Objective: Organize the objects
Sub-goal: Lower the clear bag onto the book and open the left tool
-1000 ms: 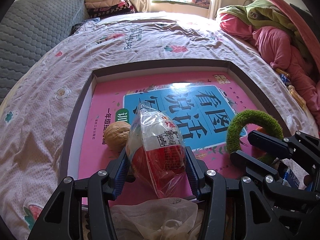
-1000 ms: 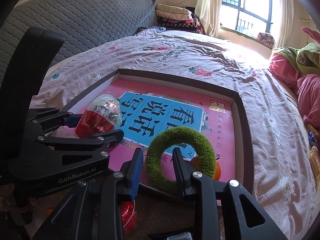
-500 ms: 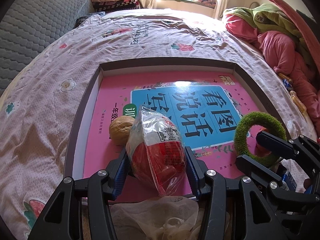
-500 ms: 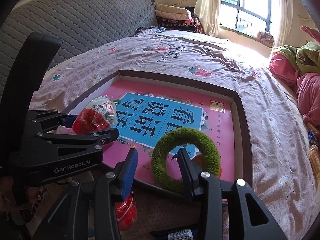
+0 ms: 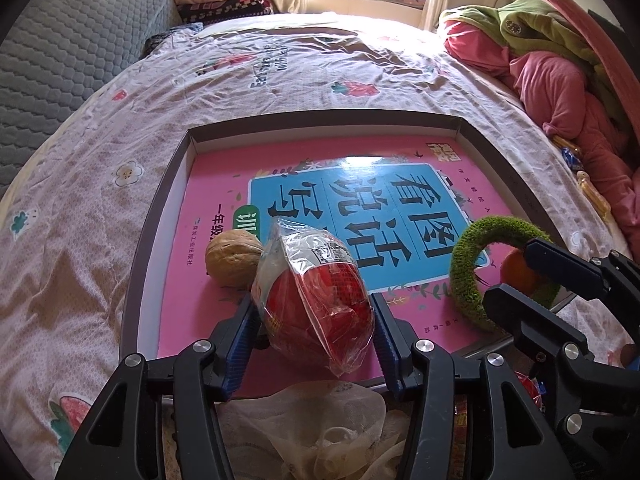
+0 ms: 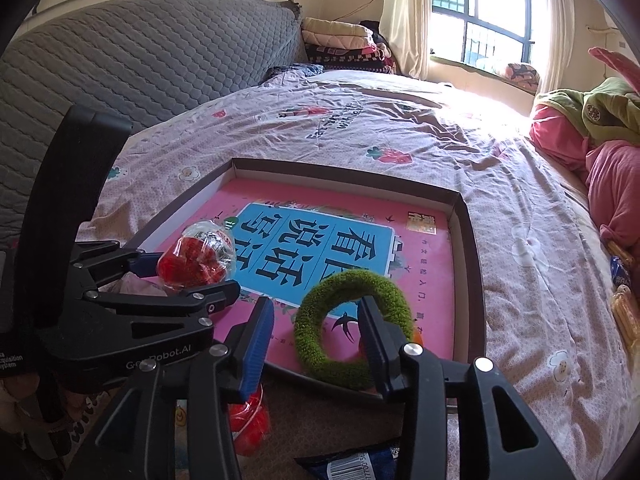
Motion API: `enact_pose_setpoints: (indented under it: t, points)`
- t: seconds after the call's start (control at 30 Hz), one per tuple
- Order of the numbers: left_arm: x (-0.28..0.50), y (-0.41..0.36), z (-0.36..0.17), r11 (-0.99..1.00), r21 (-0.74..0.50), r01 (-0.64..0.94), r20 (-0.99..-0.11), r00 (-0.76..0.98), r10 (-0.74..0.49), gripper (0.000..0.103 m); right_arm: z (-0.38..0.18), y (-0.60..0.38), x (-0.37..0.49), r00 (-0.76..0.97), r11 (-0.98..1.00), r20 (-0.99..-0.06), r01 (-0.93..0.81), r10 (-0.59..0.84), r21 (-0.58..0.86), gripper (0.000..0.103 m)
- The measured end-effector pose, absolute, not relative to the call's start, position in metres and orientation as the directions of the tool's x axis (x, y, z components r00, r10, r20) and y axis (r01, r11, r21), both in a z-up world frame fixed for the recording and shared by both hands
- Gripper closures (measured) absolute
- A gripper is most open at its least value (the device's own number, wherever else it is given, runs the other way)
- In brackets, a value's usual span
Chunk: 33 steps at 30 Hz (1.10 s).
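Between the blue pads of the left claw (image 5: 316, 332) sits a red snack sealed in a clear crinkled plastic bag (image 5: 316, 292), and both pads press on its sides, so this claw holds it just above the near edge of the shallow brown cardboard tray (image 5: 160, 216). I judge the packet light and soft; the film looks slippery, so the hold is better on the full red middle than on the loose tail of the bag. Just beyond the left pad, a tan walnut (image 5: 233, 258) lies on the pink book cover (image 5: 224, 168) that lines the tray.

At the right claw (image 6: 316, 332), the jaws have just been opening. They stand half wide, with one side of the fuzzy green ring (image 6: 352, 328) between them; the right finger passes through its hole and no pad squeezes it. The ring seems light and springy, easy to pinch across its band. Behind it an orange fruit (image 5: 518, 274) touches the ring. Farther away spreads the bed with flowered sheet (image 6: 360, 128).
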<state>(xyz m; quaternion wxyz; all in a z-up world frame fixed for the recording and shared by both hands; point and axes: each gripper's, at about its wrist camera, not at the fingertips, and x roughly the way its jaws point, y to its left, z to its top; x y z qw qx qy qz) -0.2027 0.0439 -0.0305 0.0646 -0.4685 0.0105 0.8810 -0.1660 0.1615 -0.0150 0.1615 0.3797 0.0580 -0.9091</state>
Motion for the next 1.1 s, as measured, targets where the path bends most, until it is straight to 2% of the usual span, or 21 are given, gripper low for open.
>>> enact_pose_setpoints:
  t: [1.1]
  points:
    - [-0.194,0.035,-0.008,-0.994,-0.046,-0.096,-0.802,-0.589,0.094,0.043,0.001,0.173,-0.161,-0.685,-0.943,-0.677,0.329,-0.268,0.041,0.053]
